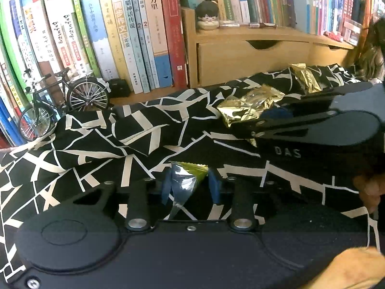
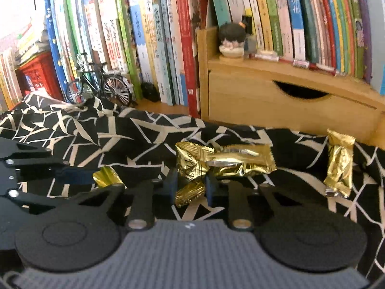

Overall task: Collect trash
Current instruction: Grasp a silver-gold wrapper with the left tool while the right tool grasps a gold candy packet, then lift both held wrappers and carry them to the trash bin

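Two handheld grippers work a desk draped in a black-and-white patterned cloth [image 1: 108, 144], a wall of books [image 1: 134, 31] behind. At the bottom centre of the left wrist view, the left gripper [image 1: 190, 185] has its blue pads narrowed on a small foil wrapper [image 1: 186, 178], silver inside and gold at the edge. The same view catches the right gripper [image 1: 269, 110] reaching in from the right edge, jaws closed on a crumpled gold wrapper [image 1: 245, 107], with another gold wrapper [image 1: 306, 78] lying beyond it at upper right; fingers [image 1: 370, 192] show at the right edge.

The right wrist view shows the right gripper [image 2: 191, 187] pinching a small gold wrapper [image 2: 189, 192] at lower centre, two more gold packets [image 2: 226, 161] just behind it and a separate one [image 2: 339, 166] at right. Only here does a red crate [image 2: 38, 72] appear, upper left. A model bicycle [image 2: 101, 86], a small figurine [image 2: 232, 41] and a wooden drawer unit [image 2: 288, 106] appear in both.
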